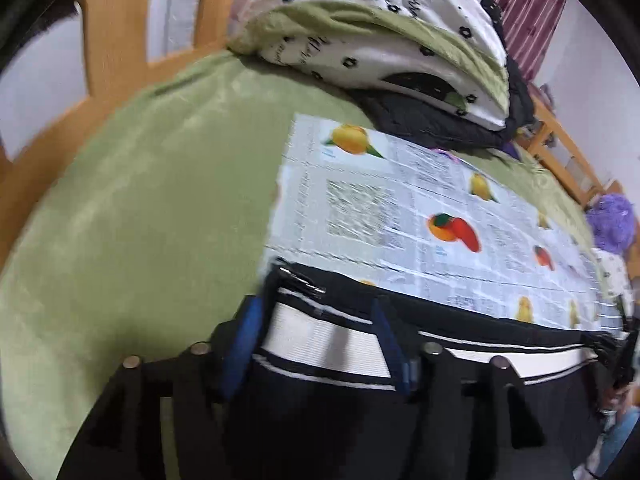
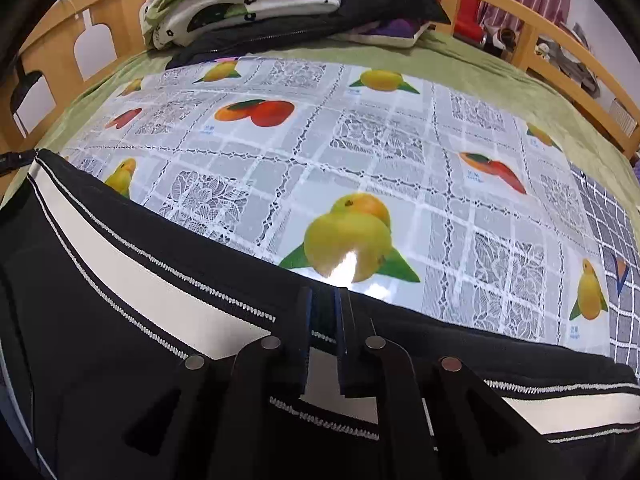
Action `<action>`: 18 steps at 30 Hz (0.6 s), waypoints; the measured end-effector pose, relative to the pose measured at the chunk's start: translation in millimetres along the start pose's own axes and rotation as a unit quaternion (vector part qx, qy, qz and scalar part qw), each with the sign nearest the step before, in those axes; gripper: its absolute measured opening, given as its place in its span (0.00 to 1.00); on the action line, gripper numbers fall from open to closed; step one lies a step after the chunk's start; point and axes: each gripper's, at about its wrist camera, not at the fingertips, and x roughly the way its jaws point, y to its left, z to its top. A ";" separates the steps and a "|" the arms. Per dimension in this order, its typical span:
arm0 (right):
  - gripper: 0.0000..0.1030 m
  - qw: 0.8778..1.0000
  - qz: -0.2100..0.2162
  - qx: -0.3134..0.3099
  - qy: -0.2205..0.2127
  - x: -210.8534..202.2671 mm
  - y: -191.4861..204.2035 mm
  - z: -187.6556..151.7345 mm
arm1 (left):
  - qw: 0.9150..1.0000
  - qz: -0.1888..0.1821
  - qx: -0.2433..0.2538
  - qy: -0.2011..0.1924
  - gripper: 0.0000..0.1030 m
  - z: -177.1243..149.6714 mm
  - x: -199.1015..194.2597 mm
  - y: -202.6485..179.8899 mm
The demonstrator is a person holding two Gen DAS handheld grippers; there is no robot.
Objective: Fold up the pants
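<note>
The pants are black with a wide white side stripe edged in thin white lines; they show in the left wrist view (image 1: 320, 340) and the right wrist view (image 2: 132, 280). They lie along the near edge of a fruit-print plastic cloth (image 2: 360, 140) on a green bed. My left gripper (image 1: 316, 320) stands open, its blue fingers (image 1: 244, 336) wide apart over the white stripe near the pants' left end. My right gripper (image 2: 324, 300) is shut on the pants' dark edge fabric, its fingers nearly together. The right gripper shows far right in the left wrist view (image 1: 624, 348).
The fruit-print cloth (image 1: 420, 208) covers the green bedspread (image 1: 140, 200). A folded quilt pile on a black jacket (image 2: 248, 4) sits at the far end. A wooden bed rail (image 2: 560, 52) rings the bed. A purple fluffy thing (image 1: 612, 220) lies at right.
</note>
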 end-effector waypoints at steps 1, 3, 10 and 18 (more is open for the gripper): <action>0.10 1.000 -0.003 0.001 0.000 1.3 1.1 0.0 | 1.000 -0.001 -0.005 0.006 0.54 0.4 5.6 -1.0; 0.06 1.000 -0.009 -0.002 -0.008 0.5 4.5 0.0 | 1.000 0.027 -0.008 -0.001 0.24 1.7 13.9 -3.8; 0.04 0.998 0.037 0.051 -0.029 -8.6 -15.6 -1.9 | 0.999 0.022 -0.037 -0.033 0.15 14.2 7.4 12.6; 0.17 0.996 -0.010 0.082 -0.046 -26.5 -14.2 -5.2 | 0.998 0.061 -0.013 -0.033 0.41 6.5 -10.2 -7.0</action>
